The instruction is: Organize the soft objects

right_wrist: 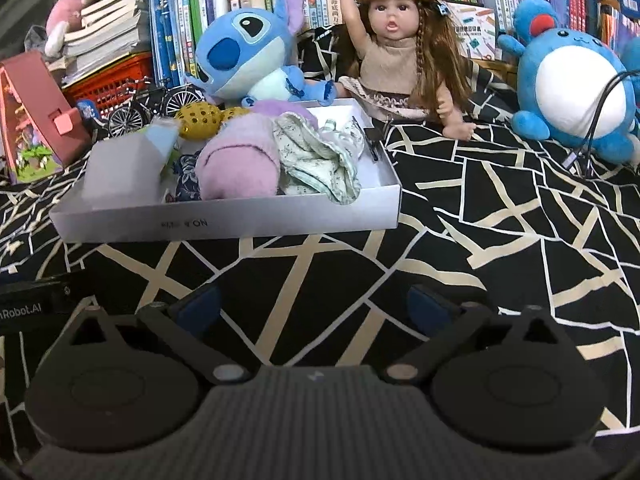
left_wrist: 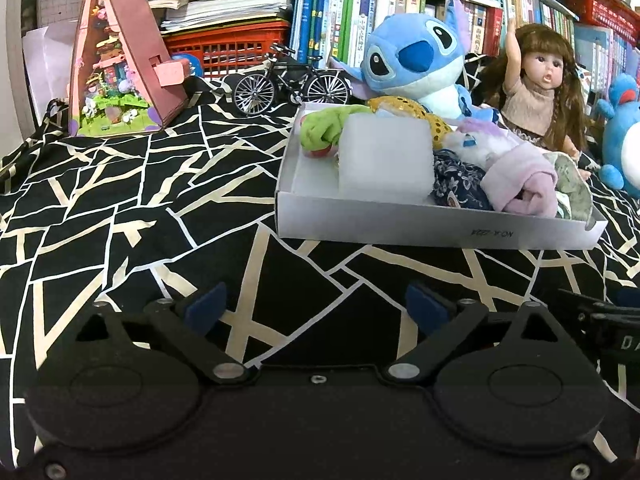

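Since the soft cloths already sit gathered in the white box (left_wrist: 400, 226), left claw (left_wrist: 316, 304) and right claw (right_wrist: 314, 304) hang released, empty, over the black patterned cover (right_wrist: 500, 240).

Bare patterned cloth on the surface (left_wrist: 160, 208) lies free between both sets of fingers and the white box (right_wrist: 224, 220), and wide to its left. The box's near wall and its heaped clothes (right_wrist: 240, 168) bar a low pass. Behind it the blue plush (left_wrist: 412, 60), doll (right_wrist: 400, 52), toy bicycle (left_wrist: 292, 80) and round blue toy (right_wrist: 572, 88) close off the back
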`<action>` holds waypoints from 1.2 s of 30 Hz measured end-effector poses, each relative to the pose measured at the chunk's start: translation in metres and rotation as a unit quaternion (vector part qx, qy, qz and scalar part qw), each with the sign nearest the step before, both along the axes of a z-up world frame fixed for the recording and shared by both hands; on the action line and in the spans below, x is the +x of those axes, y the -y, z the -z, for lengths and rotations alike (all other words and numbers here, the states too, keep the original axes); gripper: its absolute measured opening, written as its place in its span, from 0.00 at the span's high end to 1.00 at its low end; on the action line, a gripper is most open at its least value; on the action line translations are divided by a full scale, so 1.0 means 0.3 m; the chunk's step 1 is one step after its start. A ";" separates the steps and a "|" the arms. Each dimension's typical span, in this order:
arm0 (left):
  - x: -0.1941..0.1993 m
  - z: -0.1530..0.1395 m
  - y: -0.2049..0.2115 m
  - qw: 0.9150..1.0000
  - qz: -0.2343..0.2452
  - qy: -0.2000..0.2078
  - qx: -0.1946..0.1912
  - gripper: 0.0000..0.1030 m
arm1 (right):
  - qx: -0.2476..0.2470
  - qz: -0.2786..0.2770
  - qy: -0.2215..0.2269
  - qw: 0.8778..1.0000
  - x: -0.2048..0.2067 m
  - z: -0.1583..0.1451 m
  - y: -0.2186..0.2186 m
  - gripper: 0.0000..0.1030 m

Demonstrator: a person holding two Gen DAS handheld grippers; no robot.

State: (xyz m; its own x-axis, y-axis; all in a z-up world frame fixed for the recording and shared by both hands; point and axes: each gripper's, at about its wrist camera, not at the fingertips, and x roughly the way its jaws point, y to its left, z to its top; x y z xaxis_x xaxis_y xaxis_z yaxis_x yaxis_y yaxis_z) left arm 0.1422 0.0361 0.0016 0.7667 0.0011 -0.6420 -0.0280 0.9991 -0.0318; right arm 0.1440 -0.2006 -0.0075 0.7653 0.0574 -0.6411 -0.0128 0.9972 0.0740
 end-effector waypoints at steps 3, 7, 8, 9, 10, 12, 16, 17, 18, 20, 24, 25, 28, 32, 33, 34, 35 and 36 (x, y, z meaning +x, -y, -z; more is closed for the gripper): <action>0.004 0.002 0.002 1.000 0.005 -0.003 0.000 0.02 | -0.011 -0.006 0.000 1.000 0.000 0.005 -0.014 0.00; 0.008 0.007 0.011 1.000 0.005 -0.007 0.009 0.00 | -0.015 -0.007 -0.002 1.000 0.005 0.007 -0.019 0.00; 0.009 0.008 0.014 1.000 0.005 -0.008 0.012 0.00 | -0.015 -0.006 -0.003 1.000 0.005 0.007 -0.019 0.00; 0.010 0.008 0.016 1.000 0.005 -0.009 0.014 0.00 | -0.016 -0.006 -0.003 1.000 0.005 0.007 -0.019 0.00; 0.010 0.008 0.016 1.000 0.005 -0.009 0.014 0.00 | -0.017 -0.006 -0.003 1.000 0.007 0.007 -0.020 0.00; 0.010 0.008 0.016 1.000 0.005 -0.009 0.012 0.00 | -0.021 -0.007 -0.004 1.000 0.008 0.009 -0.025 0.00; 0.011 0.009 0.014 1.000 0.005 -0.009 0.011 0.00 | -0.023 -0.007 -0.005 1.000 0.007 0.009 -0.026 0.00; 0.011 0.009 0.015 1.000 0.005 -0.009 0.011 0.00 | -0.023 -0.007 -0.005 1.000 0.007 0.009 -0.026 0.00; 0.011 0.009 0.015 1.000 0.005 -0.009 0.012 0.00 | -0.023 -0.007 -0.005 1.000 0.007 0.009 -0.026 0.00; 0.012 0.010 0.015 1.000 0.005 -0.010 0.015 0.00 | -0.023 -0.007 -0.005 1.000 0.007 0.009 -0.026 0.00; 0.013 0.011 0.016 1.000 0.005 -0.010 0.015 0.00 | -0.023 -0.007 -0.005 1.000 0.007 0.009 -0.026 0.00; 0.013 0.010 0.016 1.000 0.005 -0.010 0.015 0.00 | -0.023 -0.007 -0.005 1.000 0.007 0.009 -0.026 0.00; 0.013 0.010 0.017 1.000 0.005 -0.010 0.015 0.00 | -0.023 -0.007 -0.005 1.000 0.008 0.009 -0.026 0.00; 0.014 0.010 0.017 1.000 0.005 -0.010 0.016 0.00 | -0.023 -0.007 -0.005 1.000 0.008 0.009 -0.026 0.00; 0.014 0.010 0.017 1.000 0.005 -0.010 0.016 0.00 | -0.023 -0.007 -0.005 1.000 0.008 0.009 -0.026 0.00; 0.014 0.010 0.017 1.000 0.005 -0.010 0.016 0.00 | -0.023 -0.007 -0.005 1.000 0.008 0.009 -0.026 0.00; 0.014 0.010 0.017 1.000 0.005 -0.010 0.016 0.00 | -0.023 -0.007 -0.005 1.000 0.008 0.009 -0.026 0.00; 0.014 0.010 0.018 1.000 0.005 -0.010 0.016 0.00 | -0.023 -0.007 -0.005 1.000 0.007 0.009 -0.026 0.00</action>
State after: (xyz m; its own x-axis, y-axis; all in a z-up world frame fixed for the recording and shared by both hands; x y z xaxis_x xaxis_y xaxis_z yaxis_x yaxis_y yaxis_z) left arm 0.1464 0.0309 -0.0015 0.7533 0.0139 -0.6575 -0.0182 0.9998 0.0003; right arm 0.1463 -0.1927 -0.0100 0.7578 0.0391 -0.6513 -0.0269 0.9992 0.0287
